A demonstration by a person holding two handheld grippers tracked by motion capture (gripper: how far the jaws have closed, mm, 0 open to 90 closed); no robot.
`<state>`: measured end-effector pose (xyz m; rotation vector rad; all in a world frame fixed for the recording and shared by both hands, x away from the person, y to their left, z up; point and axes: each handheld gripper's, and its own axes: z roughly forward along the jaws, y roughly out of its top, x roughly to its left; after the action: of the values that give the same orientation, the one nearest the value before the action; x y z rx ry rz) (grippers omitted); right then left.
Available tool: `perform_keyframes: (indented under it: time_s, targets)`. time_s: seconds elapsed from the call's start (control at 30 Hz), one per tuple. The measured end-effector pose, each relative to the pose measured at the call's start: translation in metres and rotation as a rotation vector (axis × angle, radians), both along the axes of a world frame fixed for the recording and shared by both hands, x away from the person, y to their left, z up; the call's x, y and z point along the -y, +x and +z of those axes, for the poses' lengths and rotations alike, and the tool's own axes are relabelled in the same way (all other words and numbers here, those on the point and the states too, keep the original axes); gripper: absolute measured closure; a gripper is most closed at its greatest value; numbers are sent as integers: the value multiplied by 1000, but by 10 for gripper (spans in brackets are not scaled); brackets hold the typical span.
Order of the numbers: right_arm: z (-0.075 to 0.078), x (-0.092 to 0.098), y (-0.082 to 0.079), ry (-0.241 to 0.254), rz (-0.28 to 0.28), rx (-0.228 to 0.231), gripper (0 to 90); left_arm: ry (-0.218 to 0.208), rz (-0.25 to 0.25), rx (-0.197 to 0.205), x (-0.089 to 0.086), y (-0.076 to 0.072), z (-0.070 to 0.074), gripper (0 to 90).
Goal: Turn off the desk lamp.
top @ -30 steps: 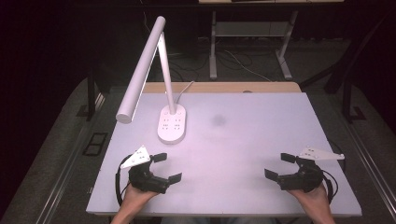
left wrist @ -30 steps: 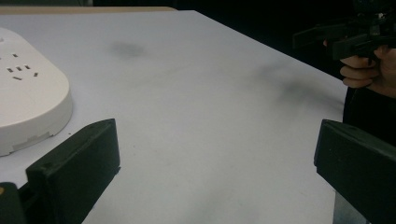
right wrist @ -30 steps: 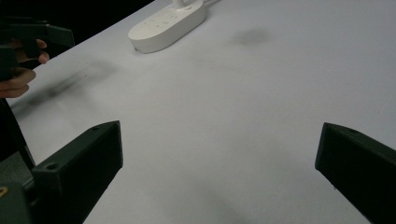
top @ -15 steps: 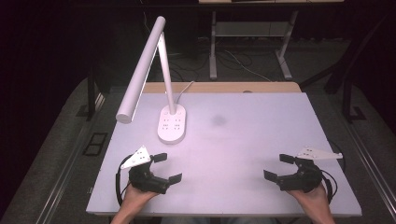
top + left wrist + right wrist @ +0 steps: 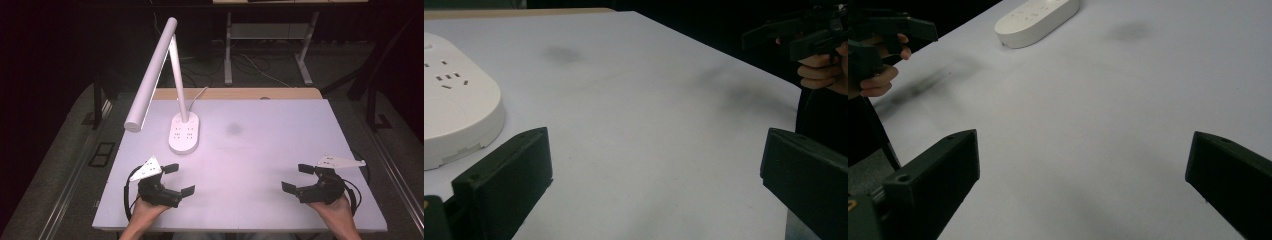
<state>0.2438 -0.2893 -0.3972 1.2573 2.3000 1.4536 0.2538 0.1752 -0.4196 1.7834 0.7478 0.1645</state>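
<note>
A white desk lamp stands at the back left of the white table (image 5: 260, 150). Its oval base (image 5: 184, 131) carries socket holes, and its long tube head (image 5: 150, 75) leans out to the left. My left gripper (image 5: 179, 179) rests low at the front left, jaws wide open with nothing between them. Over at the front right, my right gripper (image 5: 297, 177) is likewise open and holds nothing. The left gripper view has the lamp base (image 5: 454, 120) close at its left and the other hand (image 5: 821, 70) far off. In the right gripper view the lamp base (image 5: 1038, 20) lies far ahead.
A dark smudge (image 5: 233, 129) marks the tabletop behind the centre. A wooden strip (image 5: 235, 93) runs along the table's far edge. Metal desk legs (image 5: 265, 45) and cables stand on the dark floor beyond. The lamp's cable (image 5: 197, 95) trails off the back.
</note>
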Motion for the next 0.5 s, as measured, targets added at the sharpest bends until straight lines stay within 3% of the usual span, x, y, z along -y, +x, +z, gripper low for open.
perform_keyframes:
  time_s: [0.5]
  targets:
    - [15,-10,13,-27,39,4,8,-2,8,-3,-2,1,0,0]
